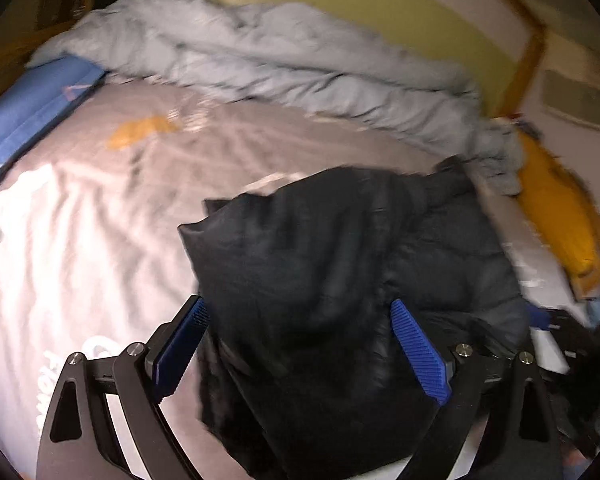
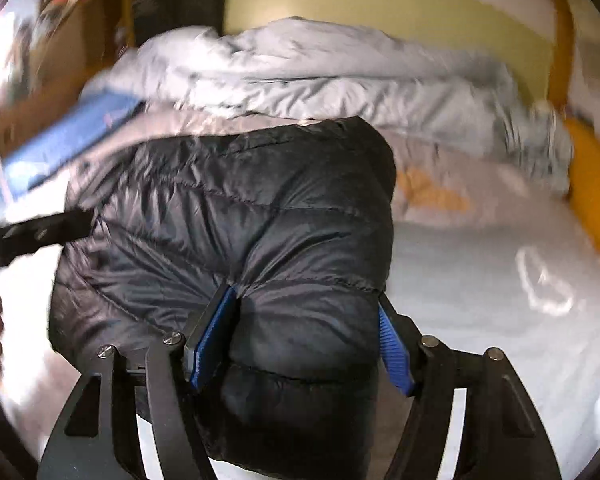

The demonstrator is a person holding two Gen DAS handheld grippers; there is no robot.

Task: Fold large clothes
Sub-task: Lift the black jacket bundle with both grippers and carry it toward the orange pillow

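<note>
The black puffer jacket (image 2: 236,216) lies bunched on the bed (image 1: 80,240). The right gripper (image 2: 306,336) pinches a fat quilted fold, its pads denting it. The left gripper (image 1: 300,348) stands wide, fabric between its jaws, no squeeze showing. The jacket looks light, springy and slick, so grip a seam or hem.

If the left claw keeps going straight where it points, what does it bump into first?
Most likely the black puffy jacket. It already bulges between the left claw's open fingers, with the bed sheet underneath. Blur hides any contact.
</note>
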